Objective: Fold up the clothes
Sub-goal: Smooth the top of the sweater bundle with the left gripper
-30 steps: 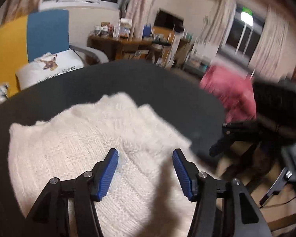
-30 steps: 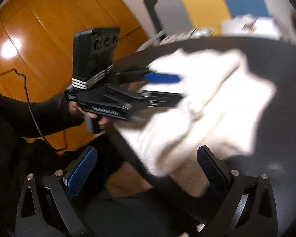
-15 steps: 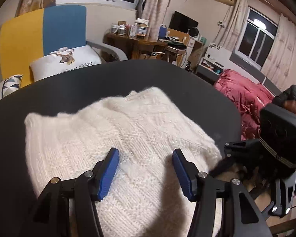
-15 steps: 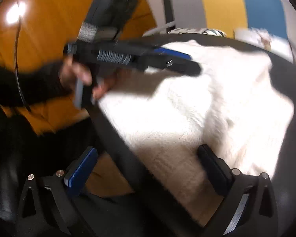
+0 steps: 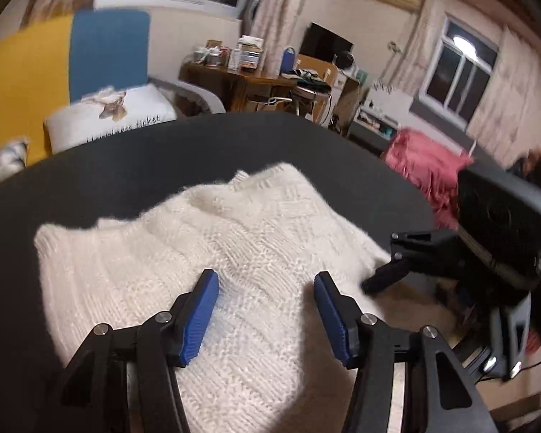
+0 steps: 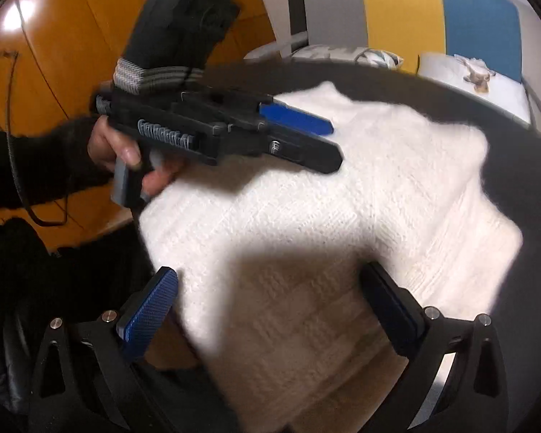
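Your left gripper (image 5: pixel 267 310) and right gripper (image 6: pixel 270 306), fingers apart on both, hover over the white knit sweater (image 5: pixel 205 252) overhanging the surface's (image 5: pixel 162 151) near edge.

Only one readable bit I can find: white pillow (image 5: pixel 115 117) in the left wrist view carries a line of dark script under a brownish animal print; the last word reads "ticket", the word before it is too blurred for me to read. Same pillow (image 6: pixel 479 83) in the right wrist view, print visible, no lettering legible. Nothing else readable in either view.
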Motion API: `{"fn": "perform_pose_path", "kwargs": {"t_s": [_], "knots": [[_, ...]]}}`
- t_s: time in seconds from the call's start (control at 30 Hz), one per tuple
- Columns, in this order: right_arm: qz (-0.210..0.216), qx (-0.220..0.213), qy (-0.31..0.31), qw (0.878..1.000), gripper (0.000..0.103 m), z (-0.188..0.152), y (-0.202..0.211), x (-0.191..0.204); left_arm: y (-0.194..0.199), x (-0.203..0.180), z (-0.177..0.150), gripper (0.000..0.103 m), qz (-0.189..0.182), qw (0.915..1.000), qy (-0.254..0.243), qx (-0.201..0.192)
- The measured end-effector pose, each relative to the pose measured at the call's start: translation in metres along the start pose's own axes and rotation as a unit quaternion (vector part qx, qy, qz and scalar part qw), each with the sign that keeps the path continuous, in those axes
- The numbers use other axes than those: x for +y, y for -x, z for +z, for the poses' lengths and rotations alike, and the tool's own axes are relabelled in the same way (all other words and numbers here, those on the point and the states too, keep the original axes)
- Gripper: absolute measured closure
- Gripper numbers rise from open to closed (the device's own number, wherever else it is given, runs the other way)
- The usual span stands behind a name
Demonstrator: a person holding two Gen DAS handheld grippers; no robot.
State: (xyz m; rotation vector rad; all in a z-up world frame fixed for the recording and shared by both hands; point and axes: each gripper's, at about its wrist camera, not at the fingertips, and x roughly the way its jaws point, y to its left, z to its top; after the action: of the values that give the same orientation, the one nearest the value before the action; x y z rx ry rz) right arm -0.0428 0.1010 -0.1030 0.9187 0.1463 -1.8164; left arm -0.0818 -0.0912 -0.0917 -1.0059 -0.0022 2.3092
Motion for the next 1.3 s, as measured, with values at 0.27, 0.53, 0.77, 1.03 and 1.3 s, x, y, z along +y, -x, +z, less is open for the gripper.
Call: {"fn": "perform_pose_path", "kwargs": {"t_s": [0.27,0.53,0.77,1.03,1.3], "knots": [[-0.004,-0.020,0.034,0.999,0.000,0.022,0.031,0.007,0.015,0.029,0.043,0.046,-0.067,0.9960,0.051,-0.031],[0.016,-0.003,0.040,0.999,0.000,0.064,0.018,-0.052,0.004,0.074,0.026,0.046,-0.061,0.9878,0.141,-0.023],[0.044,0.011,-0.004,0.999,0.000,0.044,-0.011,-0.085,-0.014,0.067,0.027,0.046,-0.026,0.9945,0.101,0.012],[0.040,-0.009,0.022,0.999,0.000,0.085,0.010,-0.082,-0.006,0.073,0.041,0.046,-0.060,0.9893,0.133,-0.005],[0.046,0.033,-0.011,0.998,0.000,0.064,-0.023,-0.102,-0.018,0.078,0.030,0.046,-0.021,0.9908,0.130,0.029]]}}
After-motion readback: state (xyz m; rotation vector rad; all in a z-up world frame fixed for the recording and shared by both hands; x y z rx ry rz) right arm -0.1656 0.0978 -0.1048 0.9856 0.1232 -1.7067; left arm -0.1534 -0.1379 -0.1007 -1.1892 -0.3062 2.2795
